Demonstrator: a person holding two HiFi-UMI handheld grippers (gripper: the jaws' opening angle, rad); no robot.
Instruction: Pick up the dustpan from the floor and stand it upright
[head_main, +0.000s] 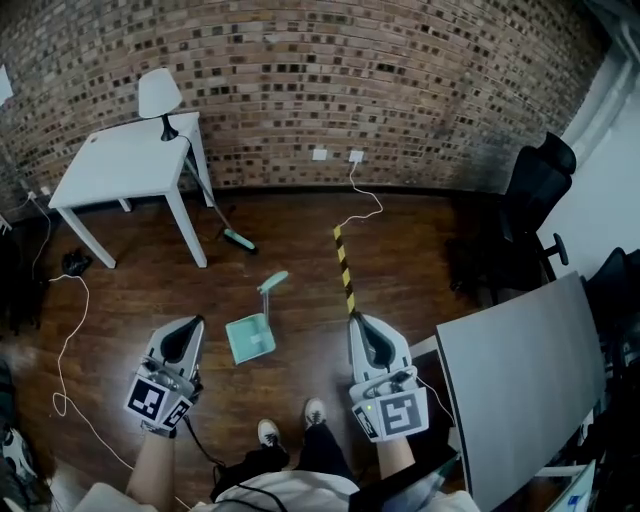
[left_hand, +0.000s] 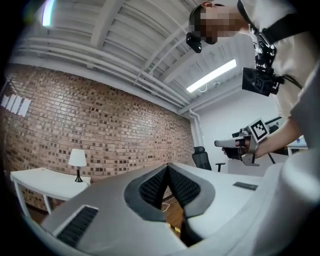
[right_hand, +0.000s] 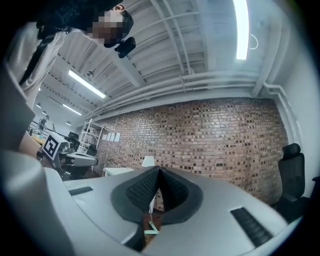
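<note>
Dustpan (head_main: 250, 338) rests on the floor (head_main: 300, 240) between the left hand-held gripper (head_main: 189, 324) and the right hand-held gripper (head_main: 361, 320) — both with jaws pressed together, holding nothing, well above it. Whether it stands firmly I cannot tell — its long handle could topple it, or a reaching hand-held gripper could knock it onto the striped strip (head_main: 344, 270) nearby.

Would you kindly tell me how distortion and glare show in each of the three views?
Head view: fisheye bows the brick wall into an arc; the dustpan is sharp, evenly lit. Left gripper view: dark round vignette, blown-out ceiling tube. Right gripper view: same vignette, a light strip glaring at top.
</note>
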